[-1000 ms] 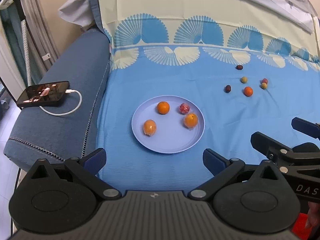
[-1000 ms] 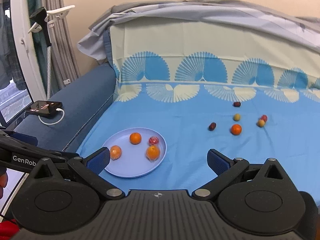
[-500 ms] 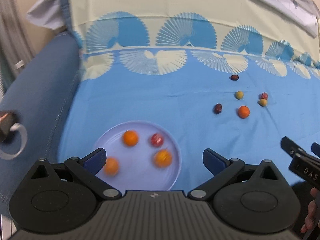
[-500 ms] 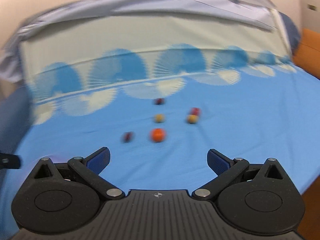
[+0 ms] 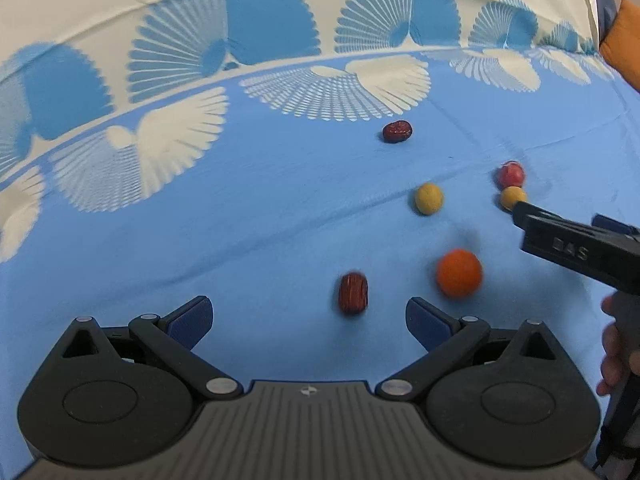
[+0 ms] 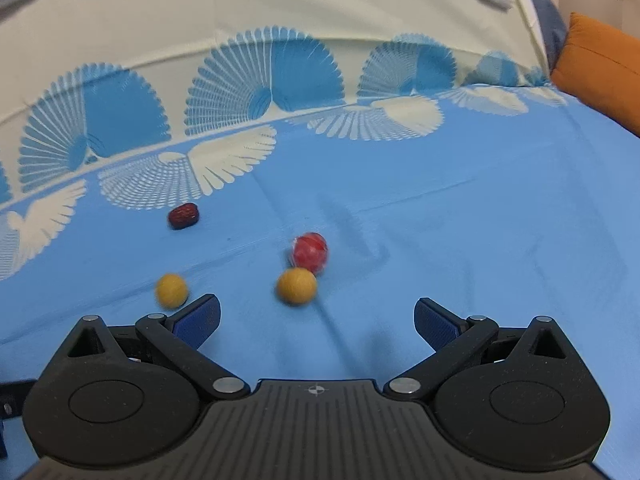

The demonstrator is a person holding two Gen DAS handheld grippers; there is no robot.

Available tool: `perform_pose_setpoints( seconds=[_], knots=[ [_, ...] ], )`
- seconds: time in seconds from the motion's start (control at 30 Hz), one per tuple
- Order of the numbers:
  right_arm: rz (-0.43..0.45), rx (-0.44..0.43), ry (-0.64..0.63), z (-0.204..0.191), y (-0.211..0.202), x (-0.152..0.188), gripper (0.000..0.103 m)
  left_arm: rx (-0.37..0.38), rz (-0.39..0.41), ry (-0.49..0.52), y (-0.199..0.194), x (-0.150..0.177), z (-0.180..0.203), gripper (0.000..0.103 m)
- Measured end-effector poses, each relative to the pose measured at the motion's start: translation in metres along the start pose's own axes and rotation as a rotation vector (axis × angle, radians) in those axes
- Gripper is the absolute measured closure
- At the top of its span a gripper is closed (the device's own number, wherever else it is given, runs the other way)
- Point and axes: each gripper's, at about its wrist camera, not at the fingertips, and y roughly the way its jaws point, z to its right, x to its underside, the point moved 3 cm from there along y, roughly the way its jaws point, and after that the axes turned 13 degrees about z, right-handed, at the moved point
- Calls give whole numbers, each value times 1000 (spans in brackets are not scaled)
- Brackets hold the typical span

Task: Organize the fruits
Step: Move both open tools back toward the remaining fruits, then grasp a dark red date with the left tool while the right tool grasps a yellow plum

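While both tools are held low over the blue sheet [image 5: 200, 240], neither is closed on anything: the left gripper [image 5: 308, 316] is spread wide with nothing between its pads, and the right gripper [image 6: 316, 316] is likewise released and unloaded. Six loose fruits are scattered on the sheet. Just ahead of the left tool lie a dark red date [image 5: 353, 293] and an orange [image 5: 459, 273]; a yellow fruit [image 6: 296, 286] touching a red wrapped one [image 6: 310, 253] sits just ahead of the right tool, with a second yellow fruit [image 6: 171, 289] beside its left pad and another date [image 6: 183, 216] farther back.

A round fruit could be nudged and rolled away on the soft, creased cloth if one pad arrives first, and the touching pair could be knocked apart or pinched together. No dish or container is visible in either view. The nearest fruits are smeared by motion blur, so their exact kind is hard to settle.
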Motion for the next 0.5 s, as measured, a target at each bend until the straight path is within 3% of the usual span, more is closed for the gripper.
perform_pose_setpoints(
  seconds=[0.2, 0.27, 0.5],
  knots=[
    [-16, 26, -70, -13, 53, 16, 1, -2, -47, 55, 55, 8, 5, 0],
    [34, 38, -120, -18, 49, 21, 1, 14, -19, 31, 57, 13, 0, 0],
    [31, 33, -109, -14, 47, 19, 3, 11, -54, -55, 57, 15, -7, 1]
  ],
)
